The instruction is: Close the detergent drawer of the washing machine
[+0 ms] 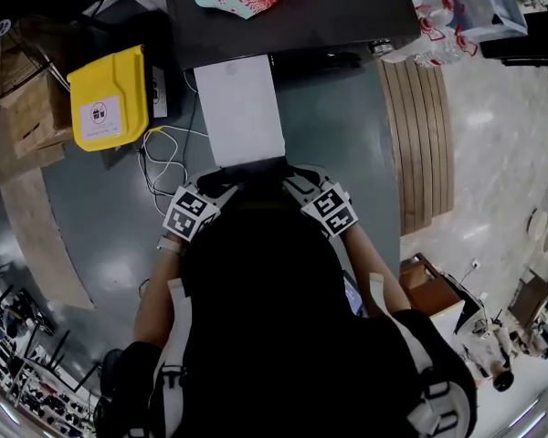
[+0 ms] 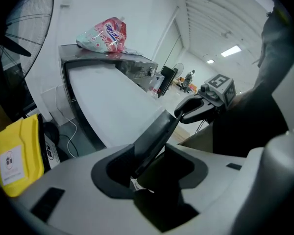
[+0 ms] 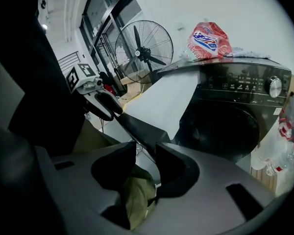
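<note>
The black washing machine (image 1: 347, 21) (image 3: 225, 121) stands ahead of me. Its white drawer (image 1: 240, 108) (image 2: 112, 106) (image 3: 161, 102) is pulled far out toward me and ends in a dark front panel (image 1: 254, 167) (image 2: 157, 133) (image 3: 137, 126). My left gripper (image 1: 221, 182) (image 2: 152, 165) is at the panel's left end, and the dark panel runs slantwise through its wide gap. My right gripper (image 1: 297, 181) (image 3: 142, 165) is at the right end, jaws apart, the panel just beyond them. I see neither gripper's pads pressing on it.
A yellow container (image 1: 110, 97) and loose cables (image 1: 164, 153) lie on the floor to the left, beside cardboard boxes (image 1: 27, 108). A curved wooden platform (image 1: 420, 135) is on the right. A snack bag (image 3: 208, 40) lies on the machine, and a fan (image 3: 144, 48) stands behind it.
</note>
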The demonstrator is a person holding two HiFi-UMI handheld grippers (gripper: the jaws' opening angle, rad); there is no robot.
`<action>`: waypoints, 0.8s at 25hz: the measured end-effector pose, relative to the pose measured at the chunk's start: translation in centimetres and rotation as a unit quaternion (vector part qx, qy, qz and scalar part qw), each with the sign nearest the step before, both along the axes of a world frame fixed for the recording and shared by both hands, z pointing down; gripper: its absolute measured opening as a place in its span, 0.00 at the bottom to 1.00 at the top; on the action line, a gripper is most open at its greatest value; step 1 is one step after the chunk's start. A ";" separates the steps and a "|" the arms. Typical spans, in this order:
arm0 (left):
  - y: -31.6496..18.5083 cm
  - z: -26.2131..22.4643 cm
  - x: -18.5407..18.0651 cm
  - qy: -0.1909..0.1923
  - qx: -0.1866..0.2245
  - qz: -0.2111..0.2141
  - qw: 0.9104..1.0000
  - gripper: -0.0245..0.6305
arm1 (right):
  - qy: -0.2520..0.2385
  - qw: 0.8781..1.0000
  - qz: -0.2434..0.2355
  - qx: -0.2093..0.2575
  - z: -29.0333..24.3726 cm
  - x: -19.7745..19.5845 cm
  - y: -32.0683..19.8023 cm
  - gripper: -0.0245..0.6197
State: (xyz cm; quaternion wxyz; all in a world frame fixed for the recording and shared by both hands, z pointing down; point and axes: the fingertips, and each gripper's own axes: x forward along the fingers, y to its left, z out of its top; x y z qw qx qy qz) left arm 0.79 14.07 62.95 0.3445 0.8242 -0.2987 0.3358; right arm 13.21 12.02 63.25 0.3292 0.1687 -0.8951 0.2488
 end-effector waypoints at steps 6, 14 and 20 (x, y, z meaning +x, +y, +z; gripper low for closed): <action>0.0 -0.1 0.0 -0.010 0.006 -0.002 1.000 0.33 | -0.012 1.000 -0.017 -0.002 0.0 -0.1 0.0 0.24; 0.0 -0.6 -0.2 -0.015 0.002 0.004 1.000 0.31 | -0.021 1.000 -0.005 -0.003 -0.5 -0.1 -0.1 0.24; -0.2 -1.4 -0.2 -0.014 0.010 0.007 1.000 0.30 | -0.029 1.000 0.008 0.002 -1.4 -0.2 -0.4 0.24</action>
